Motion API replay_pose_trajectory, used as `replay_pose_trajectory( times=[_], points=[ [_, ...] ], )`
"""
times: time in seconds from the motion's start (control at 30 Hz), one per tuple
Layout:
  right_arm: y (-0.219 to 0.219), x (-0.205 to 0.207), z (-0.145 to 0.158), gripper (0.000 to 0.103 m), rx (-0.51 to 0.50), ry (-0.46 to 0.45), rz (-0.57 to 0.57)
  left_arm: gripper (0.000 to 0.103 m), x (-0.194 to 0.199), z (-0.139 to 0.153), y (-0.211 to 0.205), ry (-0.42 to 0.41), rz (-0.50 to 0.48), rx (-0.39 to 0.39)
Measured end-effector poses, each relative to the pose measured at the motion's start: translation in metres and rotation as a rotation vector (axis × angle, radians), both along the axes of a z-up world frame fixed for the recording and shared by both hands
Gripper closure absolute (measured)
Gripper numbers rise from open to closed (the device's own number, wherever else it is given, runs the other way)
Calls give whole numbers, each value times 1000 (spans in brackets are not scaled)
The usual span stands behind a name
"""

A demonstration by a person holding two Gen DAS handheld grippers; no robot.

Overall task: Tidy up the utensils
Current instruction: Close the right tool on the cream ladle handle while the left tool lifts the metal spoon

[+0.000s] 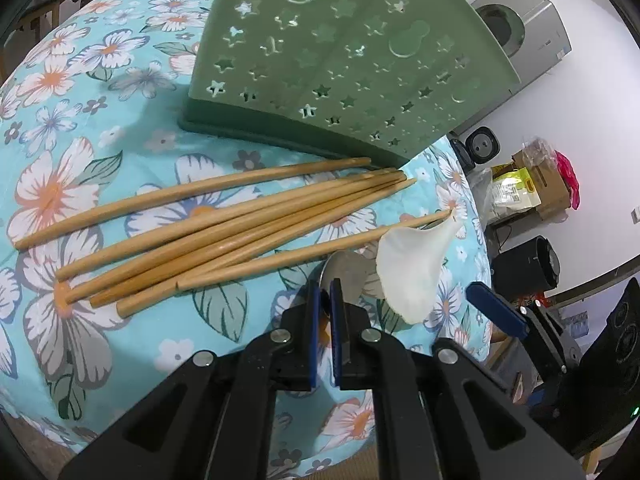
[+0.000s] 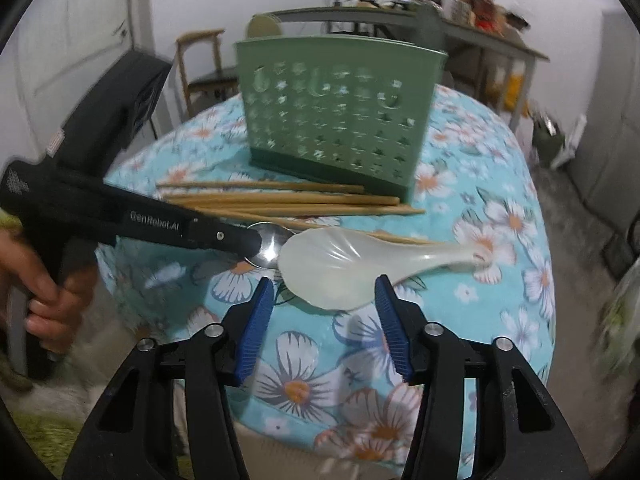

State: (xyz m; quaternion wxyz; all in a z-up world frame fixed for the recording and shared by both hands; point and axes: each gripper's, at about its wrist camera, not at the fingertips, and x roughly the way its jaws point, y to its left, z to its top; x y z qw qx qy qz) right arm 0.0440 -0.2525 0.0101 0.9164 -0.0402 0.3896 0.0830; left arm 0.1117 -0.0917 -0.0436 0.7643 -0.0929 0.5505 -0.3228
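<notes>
The green utensil holder [image 2: 340, 120] is seen upright on the desk [image 2: 500, 208], its contents hidden. The metal spoon [image 2: 269, 249] is clenched by the left tool [image 1: 325, 296]. The right tool [image 2: 324, 300] is spread around the white spoon [image 2: 340, 264], untouched, beside the chopsticks [image 1: 224, 224].

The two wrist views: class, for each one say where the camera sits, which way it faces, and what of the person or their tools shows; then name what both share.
Left wrist: sits on the left gripper, angled down at chopsticks, its jaws shut on a metal spoon; the right gripper's tip shows.
Right wrist: sits on the right gripper, jaws open near the white spoon, facing the green holder; a hand shows.
Shared: all these utensils and the holder.
</notes>
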Motion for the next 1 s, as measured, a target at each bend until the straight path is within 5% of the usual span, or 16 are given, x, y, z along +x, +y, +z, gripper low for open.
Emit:
replay_pose_trajectory(
  times=[0.4, 1.0],
  points=[
    [36, 11, -30, 74, -296, -28, 52, 98, 0, 0, 0, -4, -3, 2],
    [41, 16, -29, 92, -351, -51, 30, 98, 2, -3, -7, -10, -9, 11]
  ],
)
